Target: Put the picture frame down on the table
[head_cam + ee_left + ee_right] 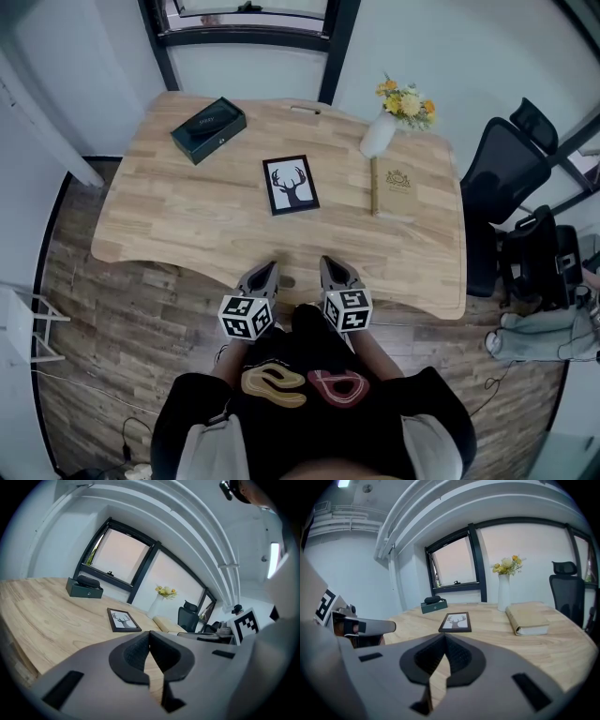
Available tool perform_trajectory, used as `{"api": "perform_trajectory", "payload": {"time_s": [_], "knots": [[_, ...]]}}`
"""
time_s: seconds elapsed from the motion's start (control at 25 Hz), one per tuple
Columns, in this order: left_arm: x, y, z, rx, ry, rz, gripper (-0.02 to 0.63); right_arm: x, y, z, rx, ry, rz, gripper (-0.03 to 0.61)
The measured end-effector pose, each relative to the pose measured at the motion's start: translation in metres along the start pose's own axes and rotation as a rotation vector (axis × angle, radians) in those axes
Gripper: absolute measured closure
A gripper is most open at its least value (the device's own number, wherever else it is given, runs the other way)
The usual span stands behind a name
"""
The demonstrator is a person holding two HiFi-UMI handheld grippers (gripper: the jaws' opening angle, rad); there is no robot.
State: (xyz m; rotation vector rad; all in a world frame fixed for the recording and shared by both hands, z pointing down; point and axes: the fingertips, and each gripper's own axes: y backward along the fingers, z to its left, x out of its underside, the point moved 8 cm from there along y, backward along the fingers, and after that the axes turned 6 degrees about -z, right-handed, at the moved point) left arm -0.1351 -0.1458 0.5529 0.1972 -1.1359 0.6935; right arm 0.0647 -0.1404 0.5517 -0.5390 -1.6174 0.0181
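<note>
A picture frame (291, 185) lies flat near the middle of a pale wooden tabletop (187, 225), its black border around a stag's-head print that faces up. It touches nothing else on the surface. At the near edge, a person in a black shirt holds two grippers side by side, close to the body and well apart from the frame. The left gripper (262, 278) has its jaws pressed together, pad against pad, and the right gripper (336, 275) shows the same closed jaws in its own view; neither pinches anything. Both point toward the far side of the tabletop, with the frame ahead of them.

A dark box (208, 129) sits at the far left. A white vase (380, 134) of yellow and orange flowers (405, 101) stands at the far right, and a tan book (394, 187) lies flat just on its near side. A small pale object (305, 111) by the far edge may be a pen, though it is too small to tell. A black office chair (506, 173) stands to the right of the tabletop, and a dark-framed window (253, 19) runs behind it.
</note>
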Motion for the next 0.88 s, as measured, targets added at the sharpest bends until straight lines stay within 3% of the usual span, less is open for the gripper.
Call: {"api": "perform_trajectory", "payload": {"time_s": [0.72, 0.88], "knots": [[0.0027, 0.0003, -0.0024, 0.002, -0.005, 0.012, 0.597, -0.0032, 0.0041, -0.0035, 0.005, 0.019, -0.031, 0.569], [0.0021, -0.0003, -0.0059, 0.027, -0.040, 0.020, 0.597, -0.0026, 0.0037, -0.0048, 0.026, 0.006, -0.031, 0.569]]}}
